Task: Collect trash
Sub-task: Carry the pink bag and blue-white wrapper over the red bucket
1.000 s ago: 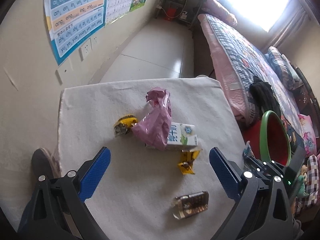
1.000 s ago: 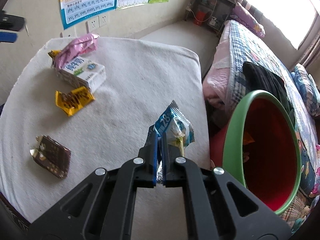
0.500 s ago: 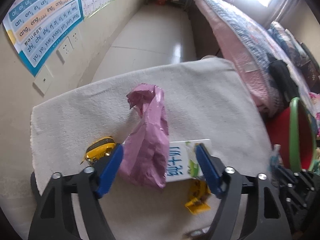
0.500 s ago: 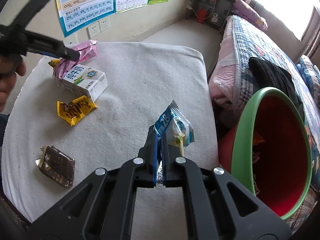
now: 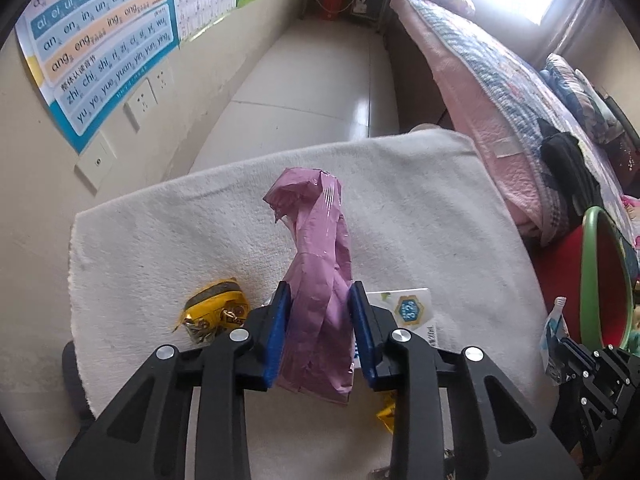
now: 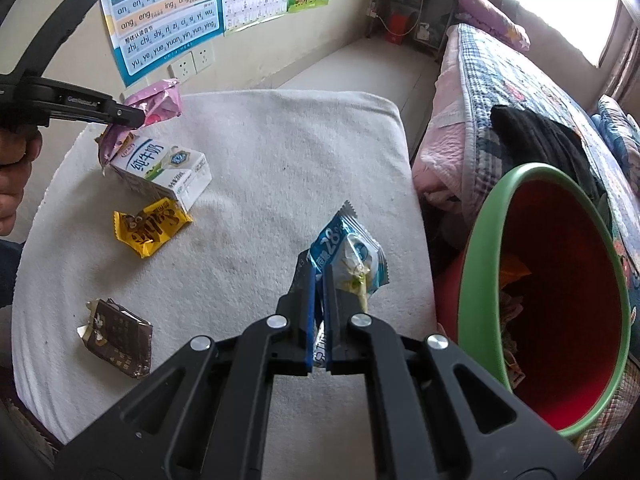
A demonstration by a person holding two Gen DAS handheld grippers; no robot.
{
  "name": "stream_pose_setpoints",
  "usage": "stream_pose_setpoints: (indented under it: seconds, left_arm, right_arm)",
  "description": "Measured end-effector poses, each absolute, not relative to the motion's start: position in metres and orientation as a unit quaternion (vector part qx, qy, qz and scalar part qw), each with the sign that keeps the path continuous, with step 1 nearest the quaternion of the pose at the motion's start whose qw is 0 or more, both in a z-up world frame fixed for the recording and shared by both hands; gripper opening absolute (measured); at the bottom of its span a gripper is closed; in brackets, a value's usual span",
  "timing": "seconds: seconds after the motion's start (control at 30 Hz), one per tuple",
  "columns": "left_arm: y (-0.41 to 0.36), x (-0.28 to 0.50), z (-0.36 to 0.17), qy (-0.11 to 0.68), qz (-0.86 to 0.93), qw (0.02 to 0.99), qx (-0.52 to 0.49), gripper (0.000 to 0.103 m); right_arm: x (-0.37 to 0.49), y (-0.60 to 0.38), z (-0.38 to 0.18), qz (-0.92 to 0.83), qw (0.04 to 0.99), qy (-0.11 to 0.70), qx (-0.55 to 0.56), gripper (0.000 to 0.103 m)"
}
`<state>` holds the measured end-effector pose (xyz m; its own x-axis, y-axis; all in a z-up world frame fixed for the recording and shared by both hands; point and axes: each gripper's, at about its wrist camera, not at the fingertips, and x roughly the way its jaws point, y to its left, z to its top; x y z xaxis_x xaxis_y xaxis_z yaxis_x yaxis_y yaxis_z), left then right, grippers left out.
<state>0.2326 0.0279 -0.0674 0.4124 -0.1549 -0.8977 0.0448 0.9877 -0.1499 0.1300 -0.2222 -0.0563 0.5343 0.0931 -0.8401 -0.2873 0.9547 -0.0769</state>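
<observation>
Jaws just closing, the left gripper [image 5: 319, 312] pinches a crumpled pink plastic wrapper [image 5: 316, 280] that stands on the white cloth-covered table [image 6: 280, 140], leaning on a white milk carton [image 6: 160, 168]; the right gripper [image 6: 318, 320], jaws pressed together, grips a blue-and-white snack packet [image 6: 348, 256] near the table's edge, beside the green-rimmed red bin [image 6: 480, 260]. A yellow foil wrapper [image 6: 150, 226], a brown crumpled packet [image 6: 116, 332] and a small yellow packet [image 5: 214, 312] lie nearby. The pick-up step looks under way; next, both pieces likely need carrying over the bin and releasing.
</observation>
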Motion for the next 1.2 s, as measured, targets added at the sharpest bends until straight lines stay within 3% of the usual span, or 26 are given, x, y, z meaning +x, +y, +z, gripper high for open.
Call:
stream_pose_setpoints:
  seconds: [0.53, 1.2]
  left_arm:
    - [0.004, 0.16, 0.007, 0.472, -0.114, 0.871, -0.07, 0.028]
    - [-0.123, 0.135, 0.036, 0.436, -0.26, 0.861, -0.038, 0.028]
  right_arm:
    - [0.096, -0.239, -0.002, 0.106, 0.89, 0.437, -0.078, 0.004]
    - [0.076, -0.327, 0.053, 0.036, 0.916, 0.397, -0.033, 0.004]
